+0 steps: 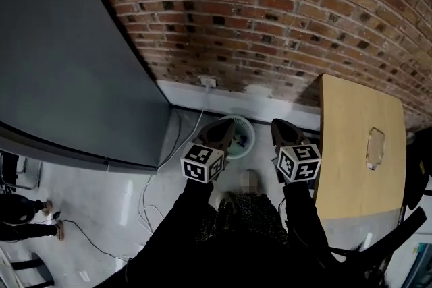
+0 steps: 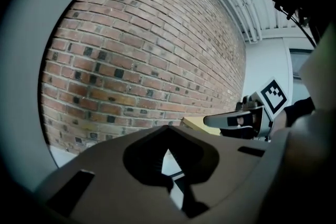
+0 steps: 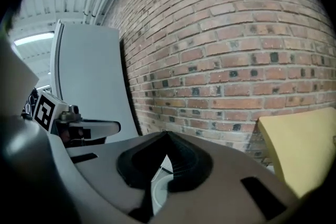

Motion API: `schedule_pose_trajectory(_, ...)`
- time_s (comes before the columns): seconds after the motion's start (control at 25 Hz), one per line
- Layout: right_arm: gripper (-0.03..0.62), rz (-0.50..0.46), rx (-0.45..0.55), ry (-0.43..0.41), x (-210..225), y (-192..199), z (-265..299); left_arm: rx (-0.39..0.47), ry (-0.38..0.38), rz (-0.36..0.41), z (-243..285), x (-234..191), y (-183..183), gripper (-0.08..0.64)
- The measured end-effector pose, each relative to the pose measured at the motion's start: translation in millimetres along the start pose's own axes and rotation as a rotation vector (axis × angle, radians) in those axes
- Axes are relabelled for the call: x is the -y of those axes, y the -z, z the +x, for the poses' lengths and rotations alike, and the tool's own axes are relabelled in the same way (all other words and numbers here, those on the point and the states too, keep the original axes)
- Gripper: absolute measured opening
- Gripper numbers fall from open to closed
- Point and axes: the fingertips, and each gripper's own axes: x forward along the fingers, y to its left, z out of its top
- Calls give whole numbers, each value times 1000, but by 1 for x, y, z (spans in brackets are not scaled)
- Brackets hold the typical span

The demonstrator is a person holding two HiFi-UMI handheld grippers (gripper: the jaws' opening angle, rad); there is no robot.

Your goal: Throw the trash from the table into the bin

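Observation:
A pale round bin point(image 1: 244, 129) with some trash inside stands on the floor by the brick wall. Both grippers hover above it, side by side. My left gripper point(image 1: 219, 126) point(image 2: 168, 127) has its jaws together with nothing between them. My right gripper point(image 1: 280, 126) point(image 3: 168, 135) is likewise shut and empty. Each shows in the other's view: the right gripper point(image 2: 245, 119) and the left gripper point(image 3: 86, 127). A clear plastic piece point(image 1: 375, 147) lies on the wooden table point(image 1: 351, 118) to the right of the bin.
A large dark panel point(image 1: 67, 57) leans along the left. White cables point(image 1: 152, 192) run over the floor from a wall socket point(image 1: 208, 82). The table's corner point(image 3: 299, 149) sits close to the right gripper. Another person's feet point(image 1: 20, 216) show at the far left.

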Motion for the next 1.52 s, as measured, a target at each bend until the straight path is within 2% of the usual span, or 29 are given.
schedule_pose_trajectory(0.24,11,15,66,124,34,-19,-48,-4,89,47,17,37,-13,5)
schedule_pose_trajectory(0.48,11,47,121,288,78,-23,-104,2,198,73,40,85,-23,5)
schedule_pose_trajectory(0.64,11,62,148,366,109,-24,-140,-10,263,92,57,119,-22,5)
schedule_pose_trajectory(1.2,11,137,180,539,214,4,-255,-43,410,127,122,245,-15,5)
schedule_pose_trajectory(1.52,11,168,171,637,265,27,-304,-67,447,140,146,289,-4,5)
